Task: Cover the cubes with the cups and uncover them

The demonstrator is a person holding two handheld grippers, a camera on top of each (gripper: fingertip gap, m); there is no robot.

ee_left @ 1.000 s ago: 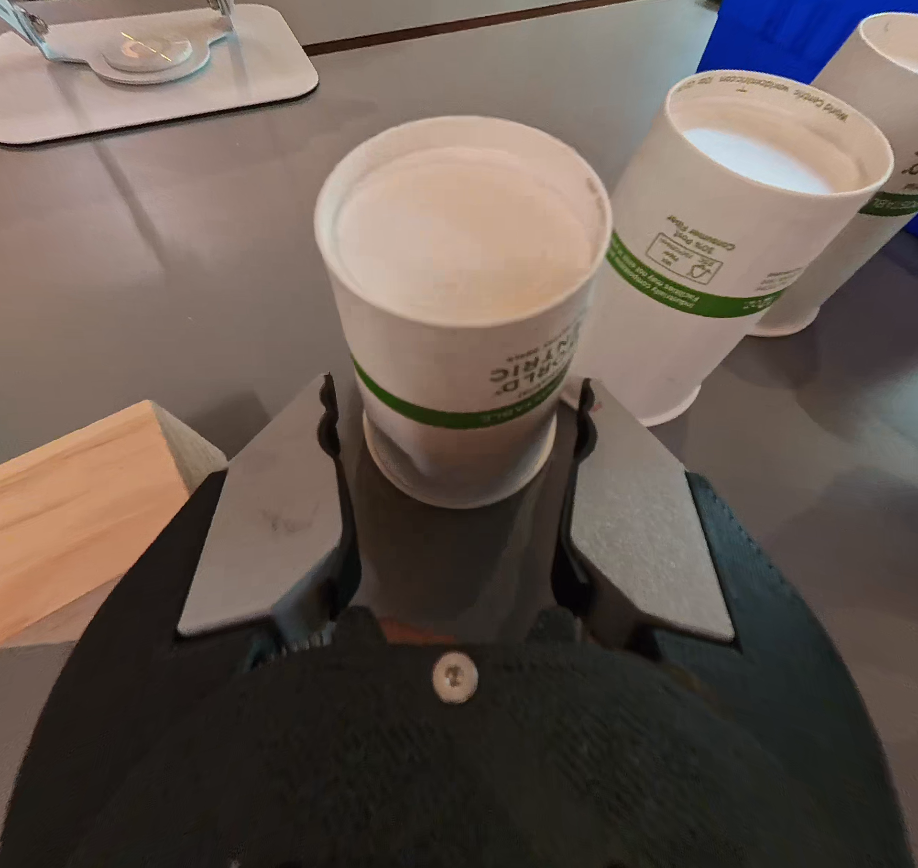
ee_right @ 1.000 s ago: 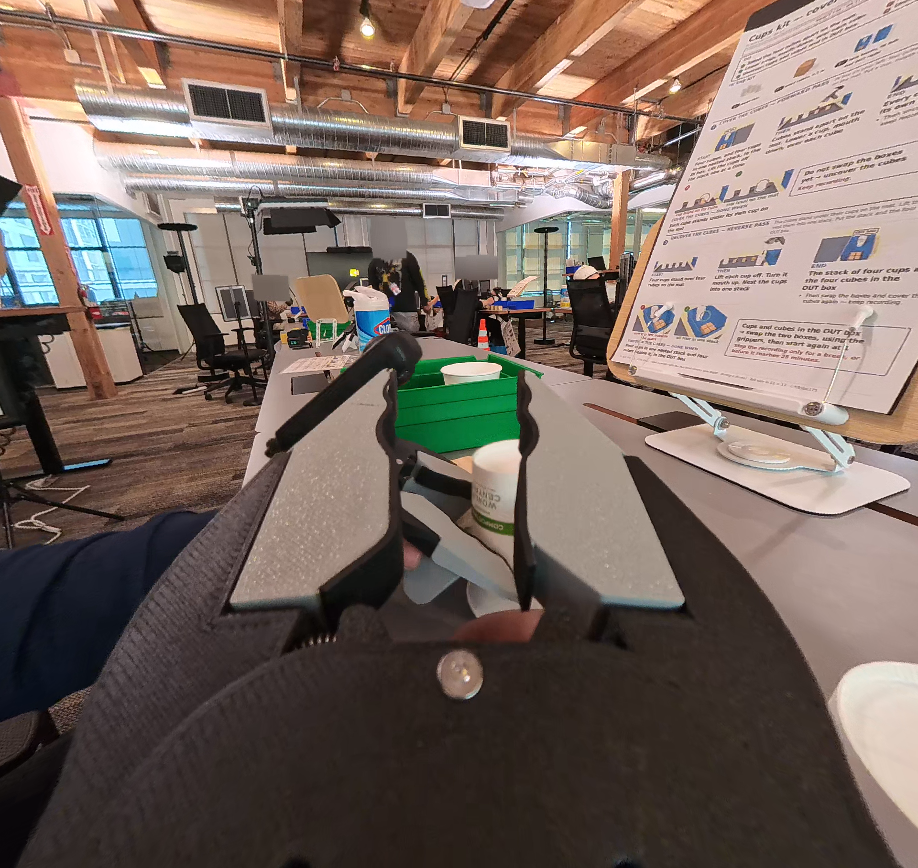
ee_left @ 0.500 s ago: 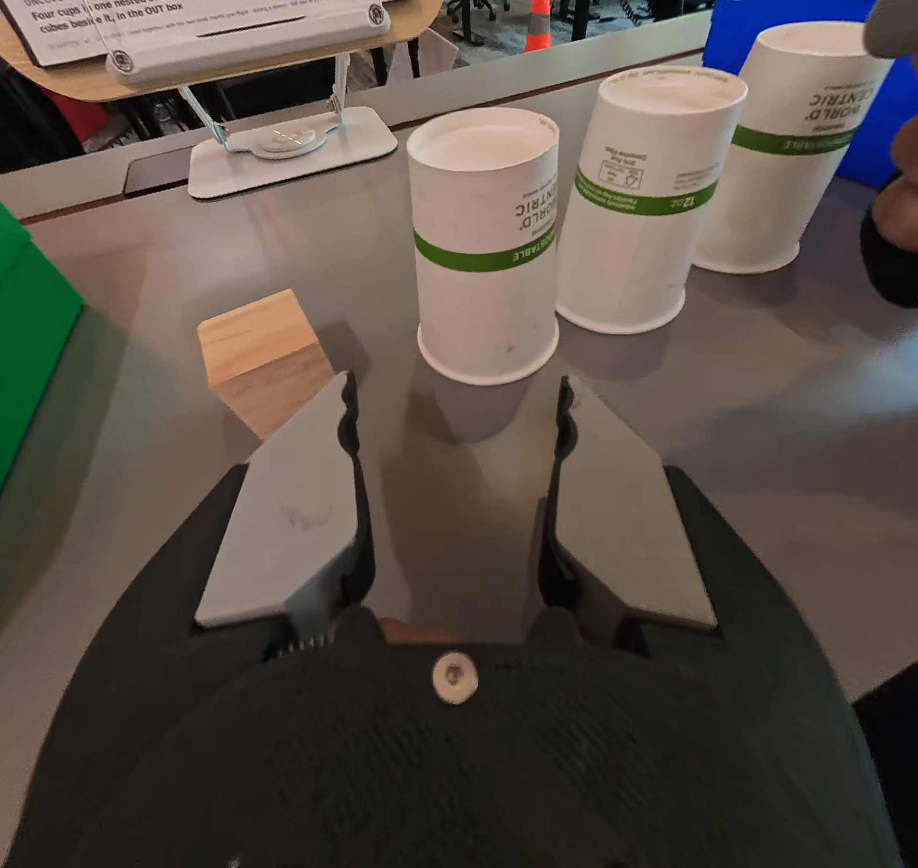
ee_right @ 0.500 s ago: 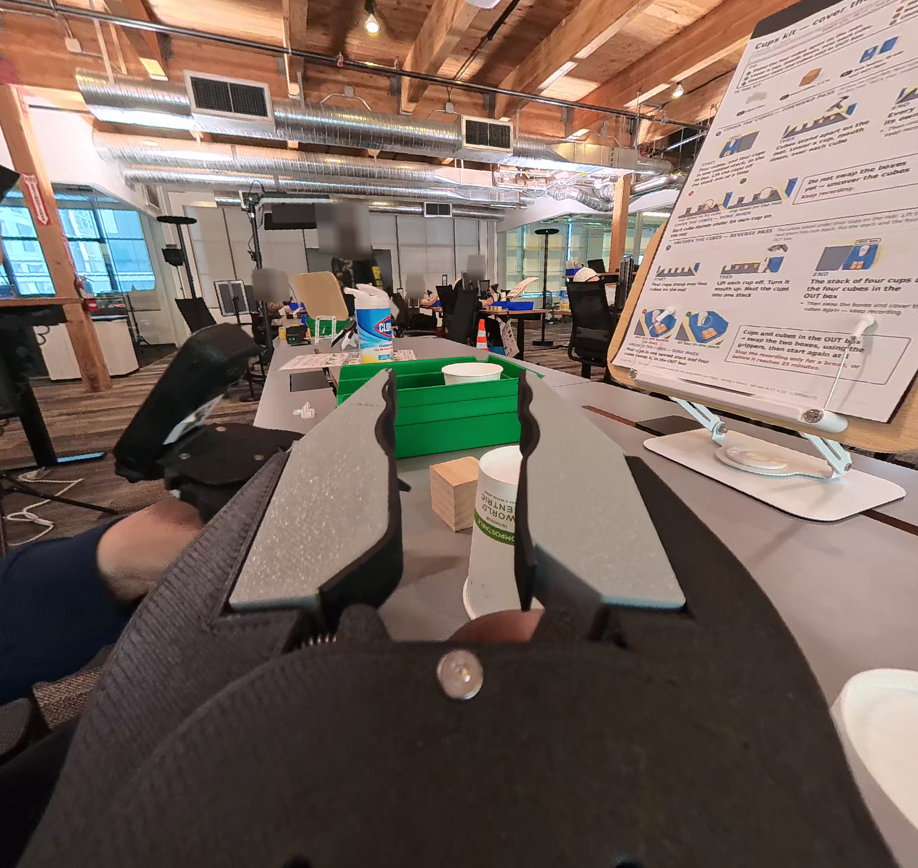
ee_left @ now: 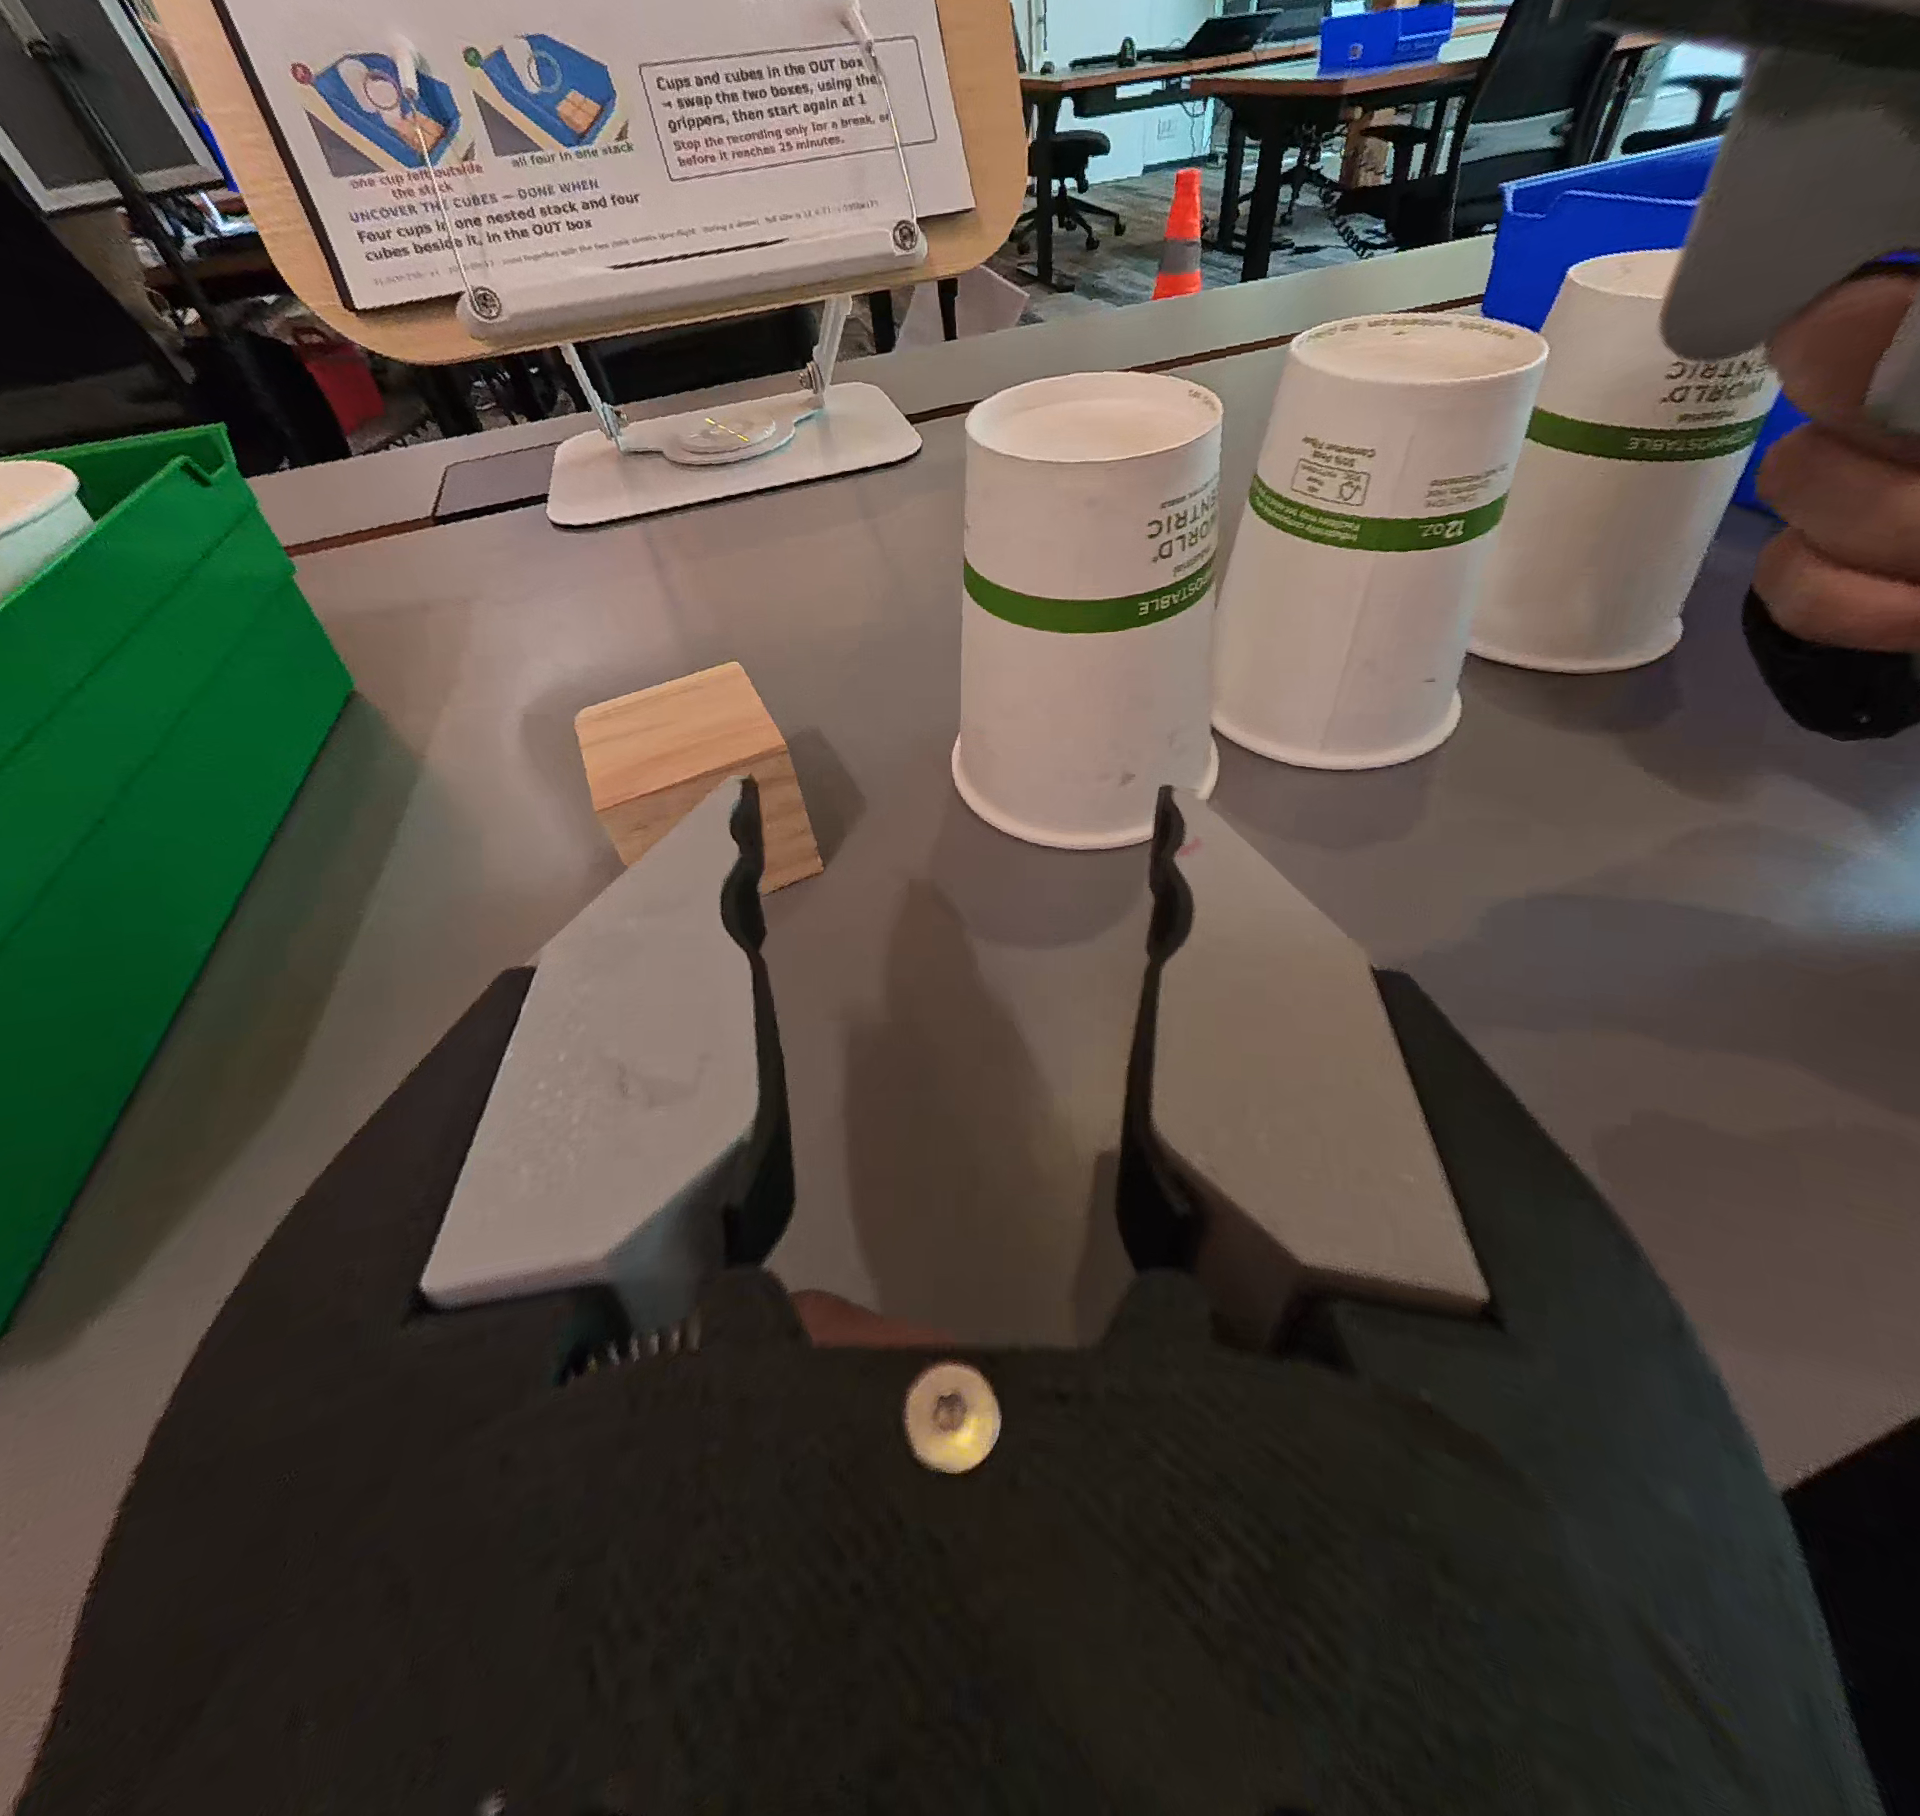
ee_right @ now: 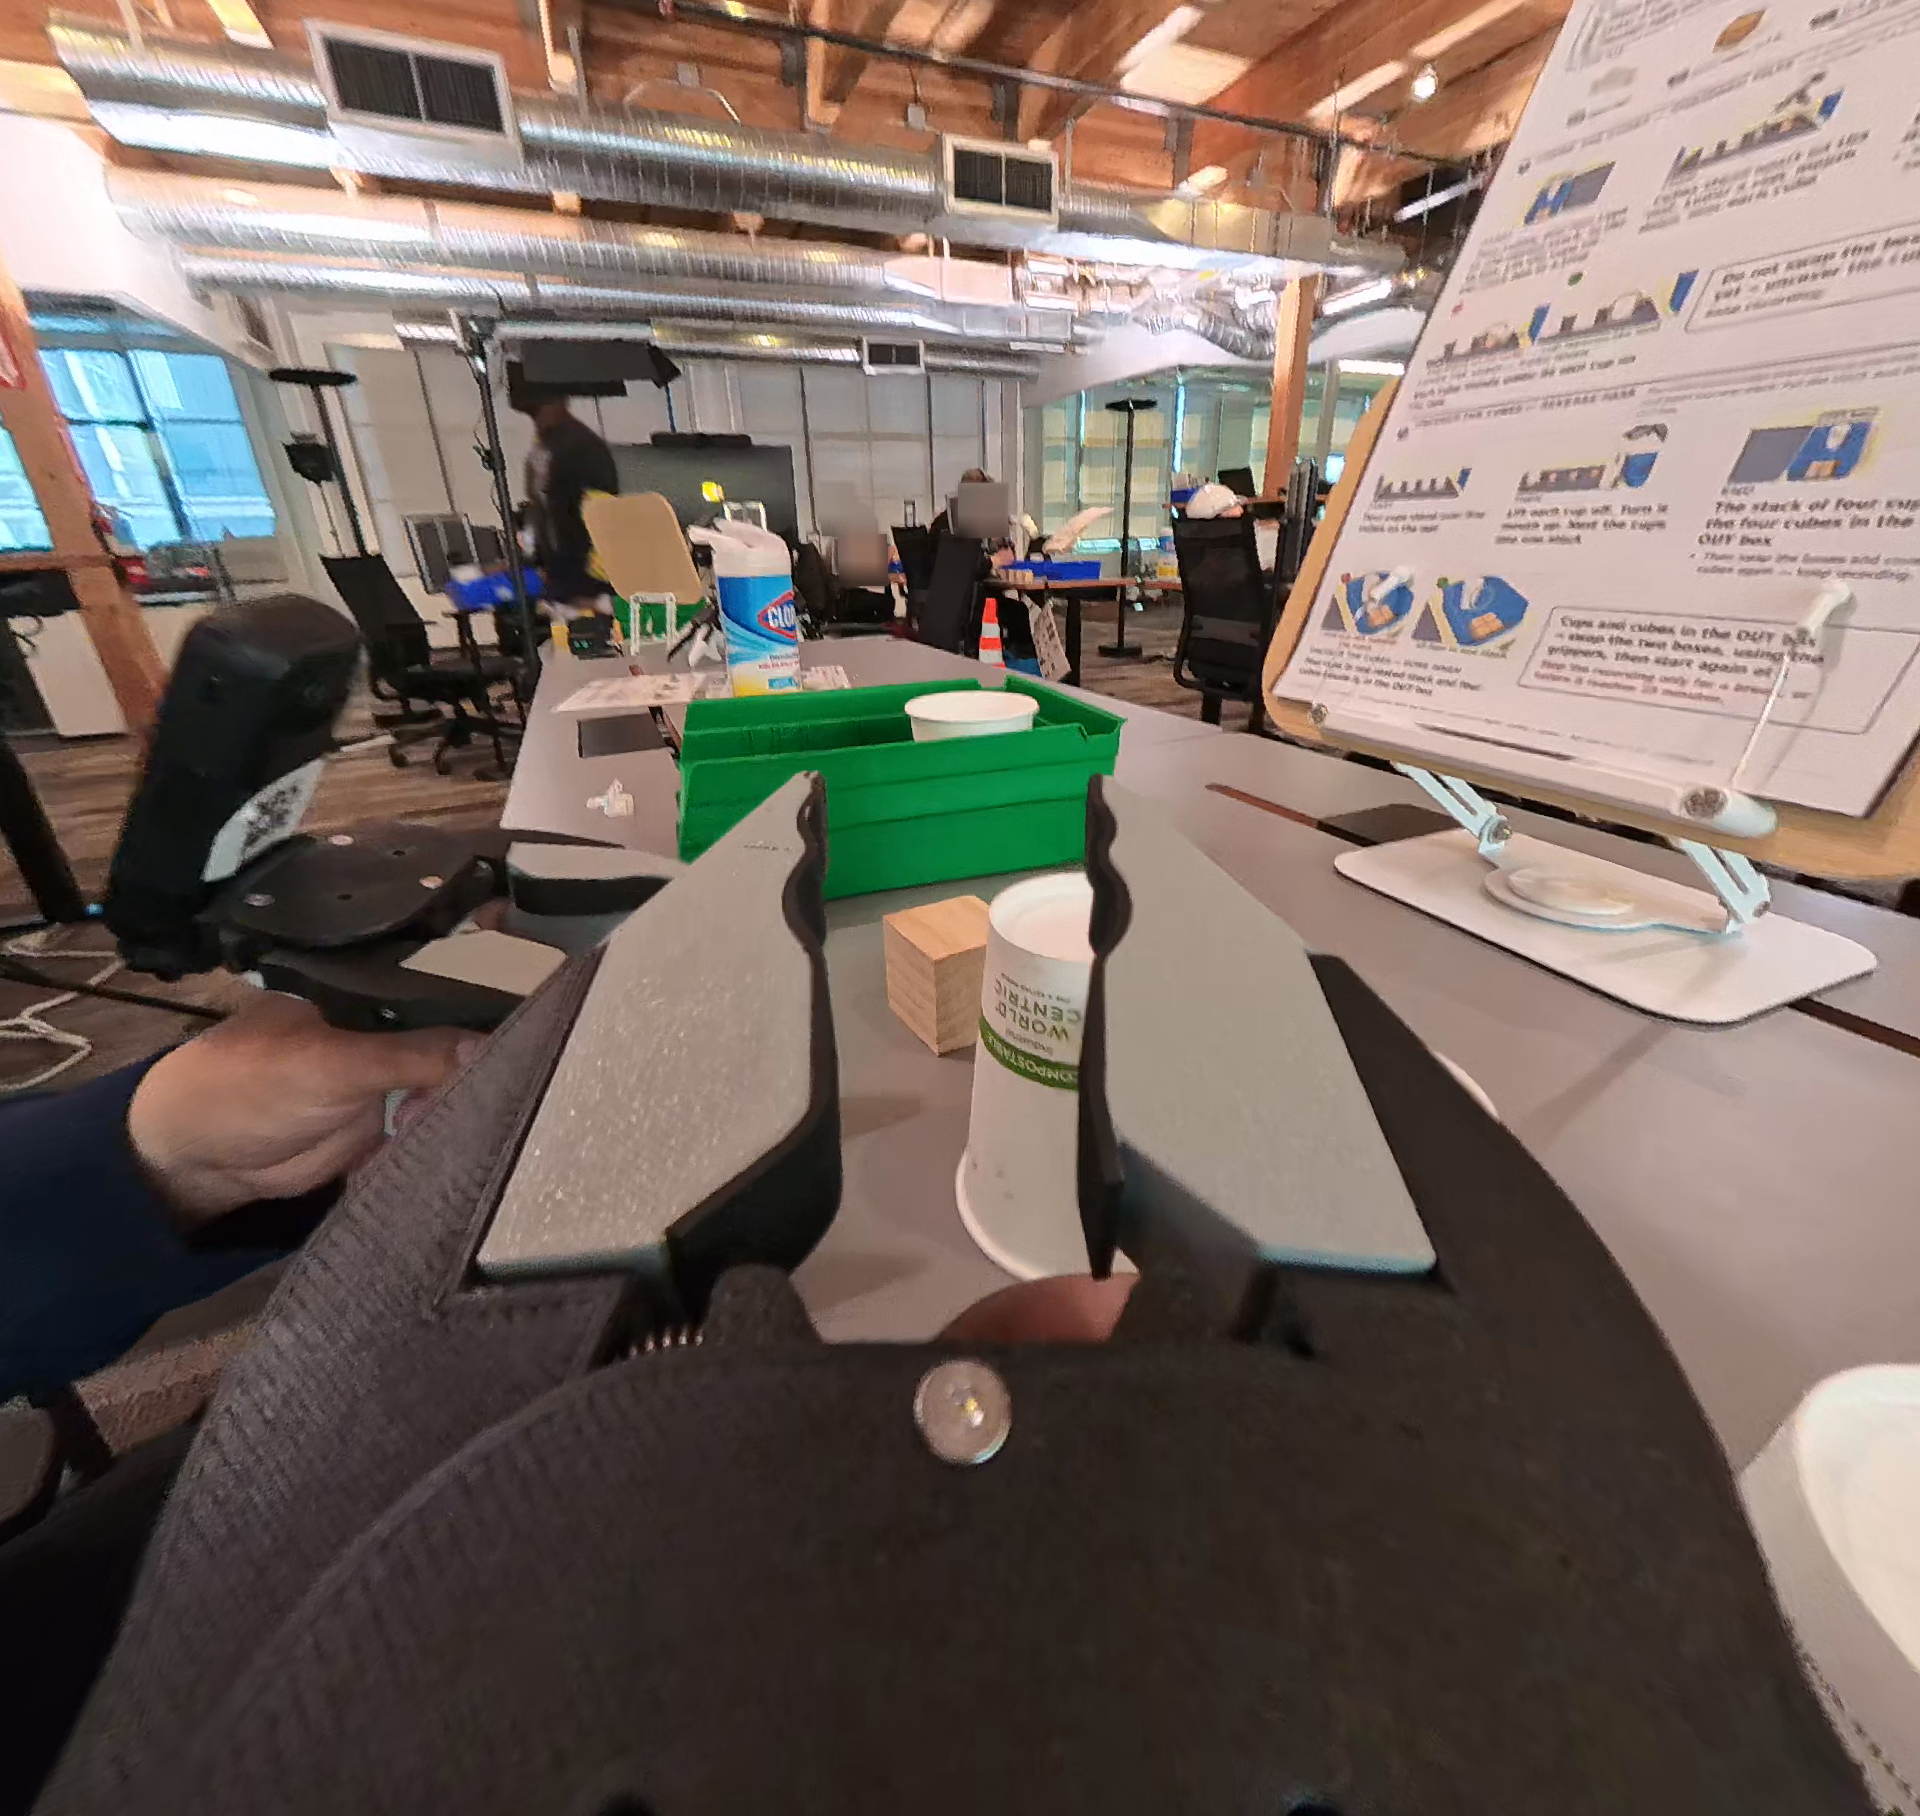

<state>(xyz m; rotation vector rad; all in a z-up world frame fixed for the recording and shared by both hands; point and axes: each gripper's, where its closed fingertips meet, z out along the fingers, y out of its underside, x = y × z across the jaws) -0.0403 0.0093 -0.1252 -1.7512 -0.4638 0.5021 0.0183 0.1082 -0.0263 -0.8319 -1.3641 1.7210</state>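
Note:
Three white paper cups with green bands stand upside down in a row on the grey table point(ee_left: 1558, 935): a near one point(ee_left: 1086, 613), a middle one point(ee_left: 1371, 540) and a far one point(ee_left: 1610, 478). A wooden cube point(ee_left: 696, 758) sits bare to the left of the near cup. My left gripper point(ee_left: 954, 795) is open and empty, a short way in front of the near cup and the cube. My right gripper point(ee_right: 953, 800) is open and empty, held in the air. The right wrist view also shows the cube point(ee_right: 935, 971), the near cup point(ee_right: 1029, 1080) and my left gripper point(ee_right: 343, 893).
A green bin point(ee_left: 156, 727) stands at the left with a white cup point(ee_right: 971, 715) upright in it. A blue bin point(ee_left: 1600, 218) stands behind the far cup. An instruction board on a white stand point(ee_left: 727, 447) is at the table's back. My right gripper point(ee_left: 1818, 104) hangs above the far cup.
My left gripper has drawn back from the near upside-down cup, which stays standing on the table, and its jaws have narrowed a little. My right gripper has hardly moved.

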